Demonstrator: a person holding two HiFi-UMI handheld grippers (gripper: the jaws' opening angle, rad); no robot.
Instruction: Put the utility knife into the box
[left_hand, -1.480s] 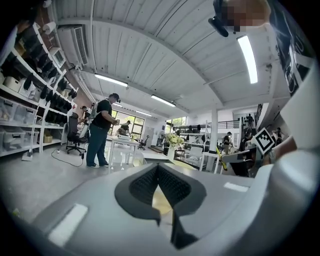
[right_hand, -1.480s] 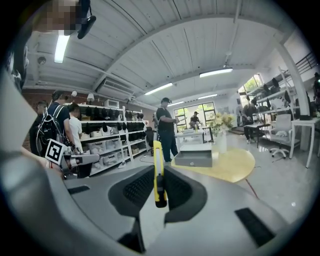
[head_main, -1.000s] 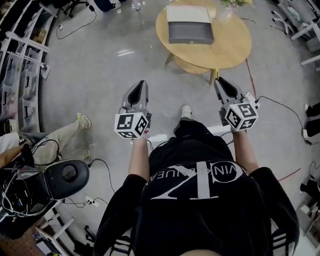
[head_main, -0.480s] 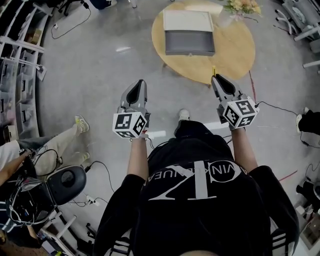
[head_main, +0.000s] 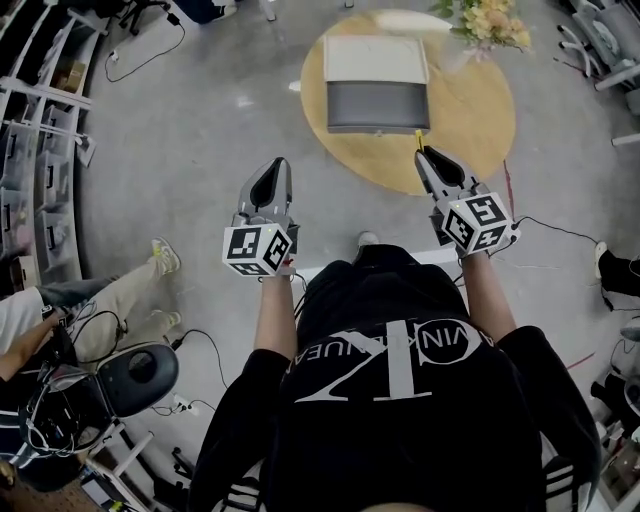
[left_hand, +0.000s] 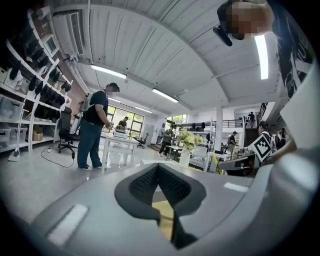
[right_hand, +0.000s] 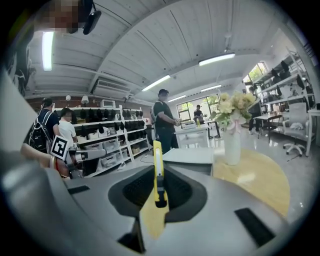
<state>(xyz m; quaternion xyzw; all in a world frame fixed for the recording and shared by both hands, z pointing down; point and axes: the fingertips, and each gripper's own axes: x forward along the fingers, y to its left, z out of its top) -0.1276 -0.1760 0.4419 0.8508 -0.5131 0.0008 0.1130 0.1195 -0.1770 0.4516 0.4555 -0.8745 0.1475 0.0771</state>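
A yellow utility knife (right_hand: 158, 172) stands upright between the jaws of my right gripper (right_hand: 158, 200), which is shut on it; in the head view its yellow tip (head_main: 419, 139) pokes out past the right gripper (head_main: 428, 160) at the near edge of the round wooden table (head_main: 470, 120). On that table lies the grey box (head_main: 377, 85) with its lid open; it also shows as a grey box (right_hand: 192, 157) straight ahead in the right gripper view. My left gripper (head_main: 270, 185) hovers over the floor, left of the table, shut with nothing in it.
A vase of flowers (head_main: 485, 22) stands on the table's far right, seen as a white vase (right_hand: 231, 142) beside the box. A seated person's legs (head_main: 130, 270) and a chair (head_main: 130, 365) are at the left. Shelving (head_main: 40, 120) lines the left wall. Cables cross the floor.
Both grippers have come closer to the table; the right gripper with the knife now reaches its near edge. The table and box sit lower and nearer in the head view.
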